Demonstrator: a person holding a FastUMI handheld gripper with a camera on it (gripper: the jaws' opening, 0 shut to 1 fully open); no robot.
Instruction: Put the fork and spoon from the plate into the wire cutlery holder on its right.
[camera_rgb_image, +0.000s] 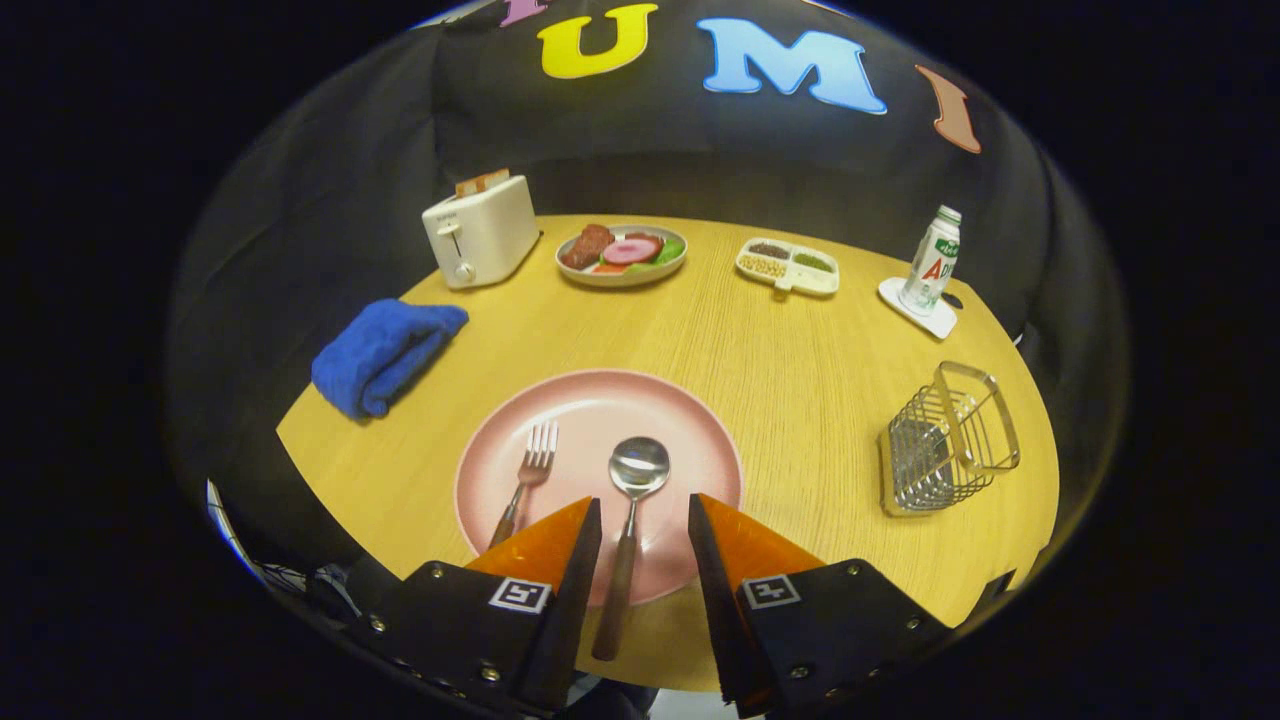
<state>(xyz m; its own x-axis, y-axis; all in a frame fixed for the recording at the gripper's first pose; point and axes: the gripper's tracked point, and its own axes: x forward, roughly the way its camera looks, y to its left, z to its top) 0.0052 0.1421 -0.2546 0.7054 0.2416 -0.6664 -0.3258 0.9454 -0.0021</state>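
1. Two fingers of the gripper (645, 525) stand apart and open at the bottom centre of the frame, pressing on nothing.
2. Between them lies the spoon (631, 520), its bowl just ahead of the fingertips and its dark handle running back down the gap, past the plate's near rim; whether the fingers hang above it or are down at its level I cannot tell.
3. To the left of the spoon lies the fork (527, 478), tines pointing away, its handle passing behind the left finger.
4. Both lie on a pink plate (600, 395) in the lower middle of the frame, on a round wooden worktop (780, 350).
5. At the right of the frame, well apart from the plate, stands the wire cutlery holder (945, 440), tilted in this view, with nothing seen in it.
6. At the left of the frame lies a folded blue towel (385, 352).
7. In the upper left stands a white toaster (480, 232) with a slice sticking out of its slot.
8. Beside it, upper centre, is a grey dish of play food (622, 255).
9. Further right sits a white divided tray (788, 267) of grains.
10. In the upper right a white bottle (931, 262) stands upright on a white coaster (918, 308).
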